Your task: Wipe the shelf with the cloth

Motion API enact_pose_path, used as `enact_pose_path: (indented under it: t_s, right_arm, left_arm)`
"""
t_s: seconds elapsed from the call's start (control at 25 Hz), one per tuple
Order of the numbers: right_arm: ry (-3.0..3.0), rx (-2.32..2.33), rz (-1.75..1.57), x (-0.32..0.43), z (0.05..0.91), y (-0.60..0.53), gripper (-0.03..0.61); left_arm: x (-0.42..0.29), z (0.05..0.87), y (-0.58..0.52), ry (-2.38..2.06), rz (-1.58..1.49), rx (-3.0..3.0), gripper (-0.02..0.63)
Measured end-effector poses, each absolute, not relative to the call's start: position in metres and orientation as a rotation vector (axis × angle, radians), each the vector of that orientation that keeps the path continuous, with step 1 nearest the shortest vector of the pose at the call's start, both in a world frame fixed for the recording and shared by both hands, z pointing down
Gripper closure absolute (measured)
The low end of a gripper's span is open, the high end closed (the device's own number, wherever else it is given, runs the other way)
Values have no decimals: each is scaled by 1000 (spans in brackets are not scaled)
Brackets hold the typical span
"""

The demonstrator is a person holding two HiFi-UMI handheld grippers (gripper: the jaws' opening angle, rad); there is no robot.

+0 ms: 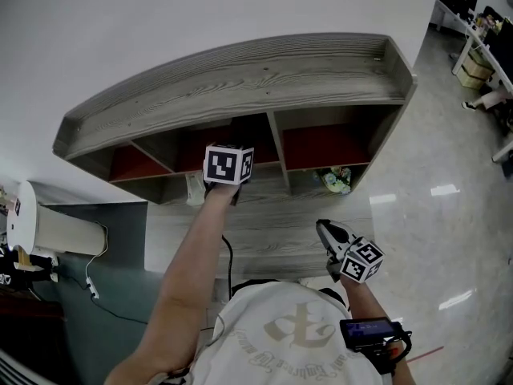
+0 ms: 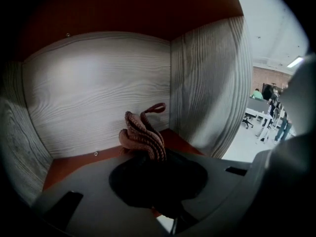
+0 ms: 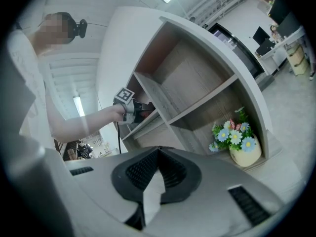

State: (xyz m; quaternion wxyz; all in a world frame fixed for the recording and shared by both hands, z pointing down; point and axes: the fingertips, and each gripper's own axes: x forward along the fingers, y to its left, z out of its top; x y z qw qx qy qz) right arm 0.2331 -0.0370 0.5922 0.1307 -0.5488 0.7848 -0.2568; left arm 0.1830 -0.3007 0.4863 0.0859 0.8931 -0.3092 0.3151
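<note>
The grey wooden shelf unit [image 1: 240,74] has red-backed compartments. My left gripper [image 1: 227,167] reaches into the upper middle compartment. In the left gripper view it [image 2: 148,158] is shut on a bunched brown ribbed cloth [image 2: 143,132], which stands up from the jaws just above the red compartment floor [image 2: 74,164], near the grey back wall [image 2: 98,93]. My right gripper [image 1: 335,243] hangs low by the person's body, away from the shelf. Its jaws [image 3: 158,154] meet at the tips with nothing between them. The right gripper view also shows the left gripper [image 3: 129,110] at the shelf [image 3: 197,83].
A pot of blue and white flowers [image 3: 239,142] stands in the lower right compartment [image 1: 337,180]. A white item [image 1: 195,189] lies in the lower middle-left compartment. A white cylinder [image 1: 32,219] is at the left. Desks [image 1: 481,30] stand far right across the glossy floor [image 1: 449,215].
</note>
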Motion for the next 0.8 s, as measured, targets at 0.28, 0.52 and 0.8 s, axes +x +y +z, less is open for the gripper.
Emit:
enact_pose_path:
  t_s: [0.28, 0.52, 0.8]
  right_arm:
    - [2246, -1634, -740, 242, 589, -18, 574]
    - [2233, -1664, -728, 236, 584, -17, 574]
    - [2208, -1714, -722, 220, 579, -15, 574]
  left_arm:
    - [205, 488, -290, -784, 943, 2648, 549]
    - [218, 486, -275, -681, 964, 2675, 549]
    - [213, 487, -248, -545, 964, 2719, 549]
